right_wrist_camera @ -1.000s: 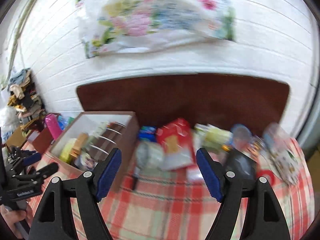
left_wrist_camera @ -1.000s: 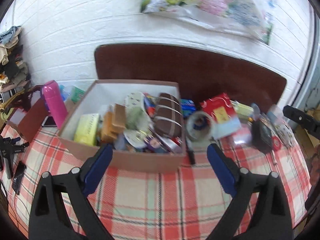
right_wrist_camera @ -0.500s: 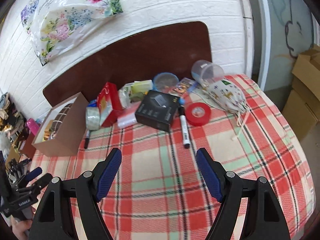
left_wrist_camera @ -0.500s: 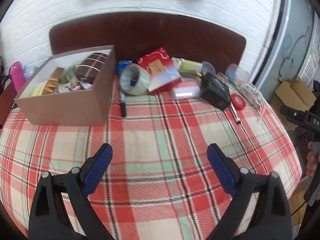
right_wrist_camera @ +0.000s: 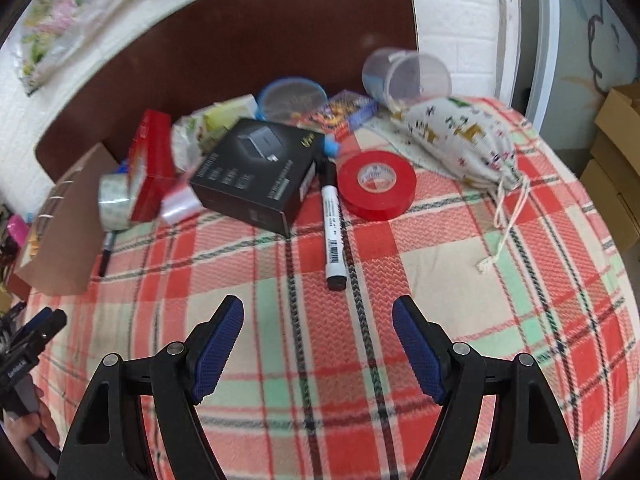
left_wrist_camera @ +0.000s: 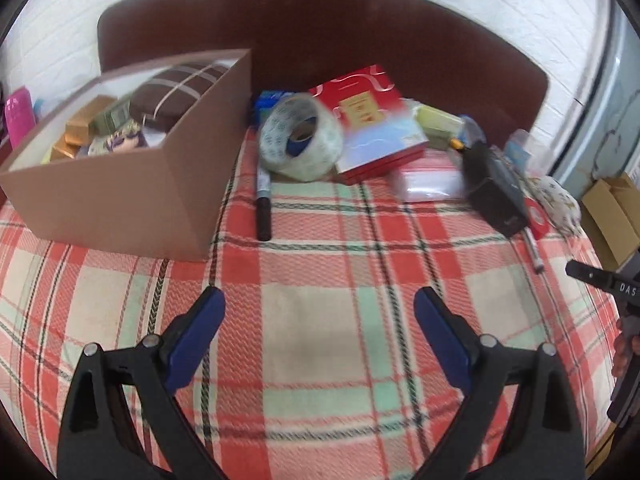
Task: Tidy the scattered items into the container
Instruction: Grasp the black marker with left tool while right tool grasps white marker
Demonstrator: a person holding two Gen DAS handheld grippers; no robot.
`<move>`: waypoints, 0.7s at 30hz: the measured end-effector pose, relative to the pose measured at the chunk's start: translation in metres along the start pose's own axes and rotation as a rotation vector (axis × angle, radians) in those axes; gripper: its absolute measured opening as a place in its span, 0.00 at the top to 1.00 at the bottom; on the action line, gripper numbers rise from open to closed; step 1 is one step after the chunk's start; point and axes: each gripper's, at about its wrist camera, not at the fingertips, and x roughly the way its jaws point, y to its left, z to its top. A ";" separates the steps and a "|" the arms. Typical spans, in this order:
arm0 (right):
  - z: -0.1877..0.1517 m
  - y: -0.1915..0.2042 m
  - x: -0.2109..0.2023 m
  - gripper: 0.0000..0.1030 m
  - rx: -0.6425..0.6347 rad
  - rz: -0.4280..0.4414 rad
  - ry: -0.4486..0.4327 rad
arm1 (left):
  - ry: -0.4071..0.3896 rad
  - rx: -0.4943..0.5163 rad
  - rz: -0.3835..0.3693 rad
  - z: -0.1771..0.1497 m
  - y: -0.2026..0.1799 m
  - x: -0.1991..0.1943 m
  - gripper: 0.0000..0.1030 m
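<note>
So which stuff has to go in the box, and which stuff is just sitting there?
For the job:
brown cardboard box
clear packing tape roll
black marker pen
white marker pen
red tape roll
black carton
printed cloth drawstring bag

Just lying about:
pink bottle
stacked cardboard boxes

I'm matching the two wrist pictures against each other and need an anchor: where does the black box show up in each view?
Left wrist view: the black box lies at the right, seen edge-on, past the clear tape roll.
Right wrist view: the black box sits left of centre, its printed top facing the camera, beside the white marker.
Shared landmark: the red gift box.
</note>
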 end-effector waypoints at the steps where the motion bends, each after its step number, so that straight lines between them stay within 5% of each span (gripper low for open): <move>1: 0.003 0.000 0.010 0.24 0.002 -0.009 0.012 | 0.003 -0.014 0.004 0.002 0.006 0.007 0.08; 10: 0.018 0.001 0.063 0.24 0.020 -0.093 0.038 | 0.006 -0.045 0.035 0.029 0.032 0.064 0.10; 12: 0.021 0.002 0.070 0.24 0.019 -0.104 0.038 | 0.013 -0.037 0.047 0.032 0.026 0.075 0.01; 15: 0.022 0.007 0.075 0.24 -0.006 -0.142 0.018 | 0.011 0.036 0.099 0.033 0.008 0.089 0.12; 21: 0.023 0.011 0.078 0.24 -0.026 -0.172 0.002 | 0.013 -0.096 0.126 0.037 0.020 0.102 0.16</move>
